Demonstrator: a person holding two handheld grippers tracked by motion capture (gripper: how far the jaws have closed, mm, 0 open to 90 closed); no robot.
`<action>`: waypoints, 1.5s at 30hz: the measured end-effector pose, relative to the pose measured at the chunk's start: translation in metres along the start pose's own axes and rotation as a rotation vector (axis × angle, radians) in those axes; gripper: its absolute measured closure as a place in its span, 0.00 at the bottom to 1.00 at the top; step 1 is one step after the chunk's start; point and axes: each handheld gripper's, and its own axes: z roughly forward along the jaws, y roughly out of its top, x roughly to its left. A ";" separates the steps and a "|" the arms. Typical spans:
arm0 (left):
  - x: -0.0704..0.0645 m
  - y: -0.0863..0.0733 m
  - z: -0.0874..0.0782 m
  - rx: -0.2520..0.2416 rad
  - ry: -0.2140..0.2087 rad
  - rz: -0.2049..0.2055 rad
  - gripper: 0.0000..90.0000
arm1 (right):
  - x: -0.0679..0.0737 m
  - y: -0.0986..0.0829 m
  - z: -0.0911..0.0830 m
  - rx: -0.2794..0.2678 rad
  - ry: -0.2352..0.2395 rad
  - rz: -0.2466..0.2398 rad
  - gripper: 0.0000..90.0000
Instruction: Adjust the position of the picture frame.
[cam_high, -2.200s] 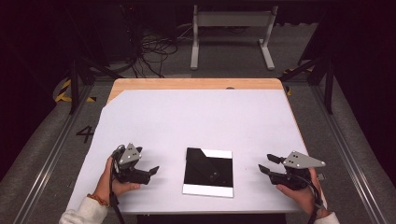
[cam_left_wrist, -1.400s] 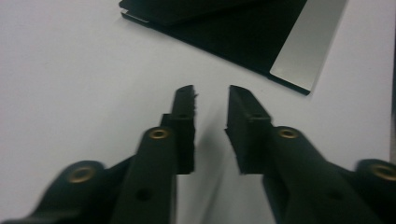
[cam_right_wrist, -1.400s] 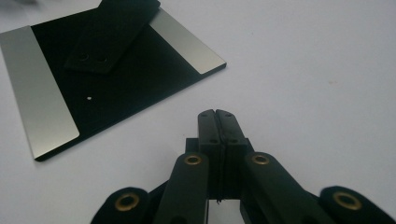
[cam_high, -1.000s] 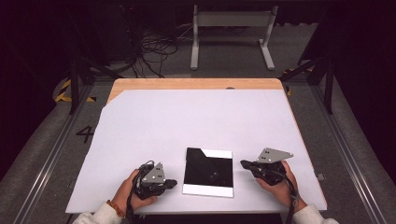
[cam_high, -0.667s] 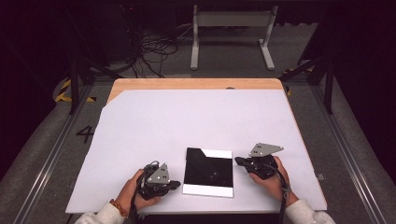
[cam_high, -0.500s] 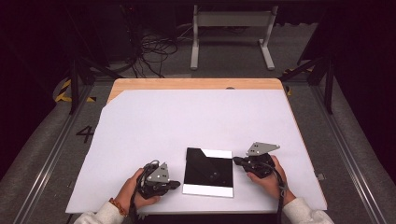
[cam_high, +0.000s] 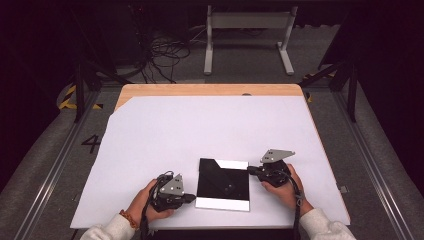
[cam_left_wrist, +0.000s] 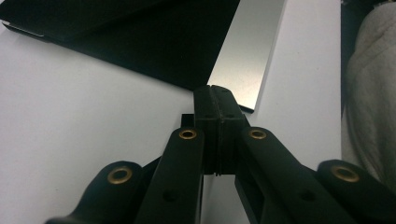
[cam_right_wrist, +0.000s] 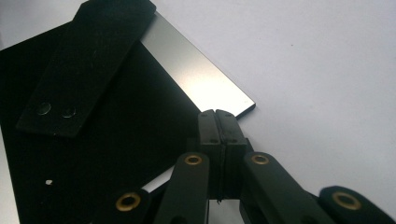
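Tablet (cam_high: 223, 183) with a black folding cover lies flat on the white surface (cam_high: 200, 130), directly between the two grippers. One tablet counted; one cover, with one strap-like flap (cam_right_wrist: 84, 65) carrying two small studs; two grippers.

Left gripper (cam_left_wrist: 215, 100): jaws pressed together, holding nothing, tips at the near silver corner of the tablet, just beside or touching its edge; contact cannot be confirmed. Right gripper (cam_right_wrist: 218, 122): jaws likewise closed and empty, tips at the far silver corner on its side, just short of the edge.

Handling judgement: the item appears thin, rigid and moderately heavy for its thickness. Its bare silver strips look smooth and likely slippery. The cover looks matte and should offer better friction. As it lies flush on the surface, no edge is free to pinch. Recommended hold: an exposed corner or the cover's edge, once lifted. Treat it as fragile; avoid prying force on the corners.
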 end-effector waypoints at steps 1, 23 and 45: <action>0.000 0.000 0.000 -0.004 -0.001 -0.002 1.00 | -0.002 0.002 0.001 0.002 -0.001 0.003 1.00; -0.006 0.008 0.006 0.011 0.036 0.021 1.00 | -0.011 0.012 0.011 0.009 -0.030 0.000 1.00; -0.008 0.021 0.017 0.015 0.051 0.053 1.00 | -0.020 0.024 0.023 0.012 -0.067 0.000 1.00</action>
